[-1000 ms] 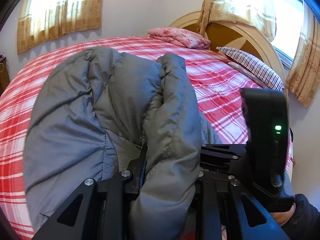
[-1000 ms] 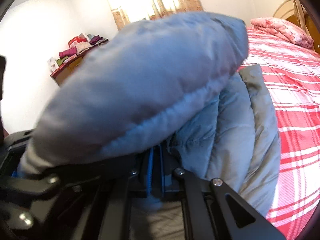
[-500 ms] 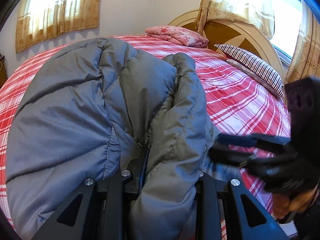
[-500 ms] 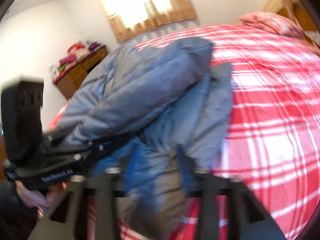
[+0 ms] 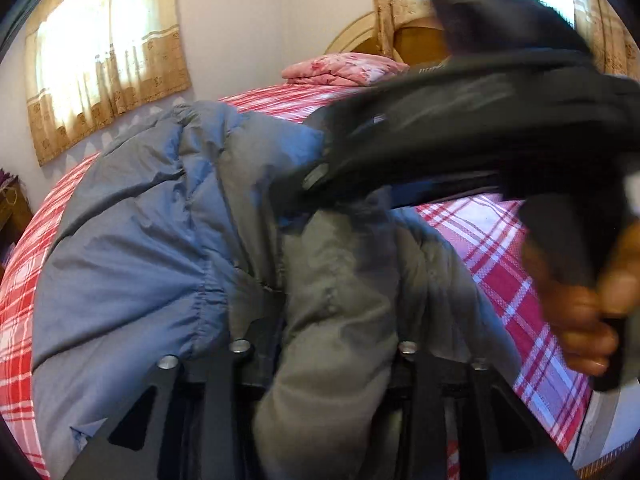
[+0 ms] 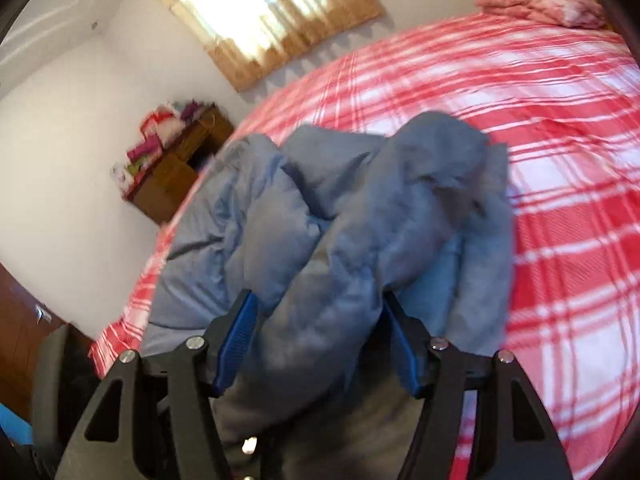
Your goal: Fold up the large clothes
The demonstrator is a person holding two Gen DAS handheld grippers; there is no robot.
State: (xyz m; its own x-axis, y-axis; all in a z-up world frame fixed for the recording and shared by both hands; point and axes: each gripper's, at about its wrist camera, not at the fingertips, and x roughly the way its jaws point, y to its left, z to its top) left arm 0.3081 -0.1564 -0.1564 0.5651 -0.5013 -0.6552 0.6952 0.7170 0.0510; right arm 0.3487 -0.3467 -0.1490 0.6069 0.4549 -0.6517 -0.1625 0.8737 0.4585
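A puffy grey-blue jacket lies bunched on the red plaid bed. A thick grey fold of it runs between the fingers of my left gripper. The jaws are opening, with the fold still filling the gap and pressing on both sides. My right gripper crosses above it as a black blur, its handle in a hand. In the right wrist view the jacket bulges between the blue pads of my right gripper. These jaws stand wide and are closing, with the fabric loose between them.
A folded pink quilt sits by the wooden headboard. The plaid bedspread stretches to the right of the jacket. A brown cabinet with piled items stands by the wall beyond the bed's left edge.
My right gripper let go of the upper jacket layer, pulled back and swung across above the left one; the layer dropped. It now straddles a fold. The left gripper's jaws widened slightly.
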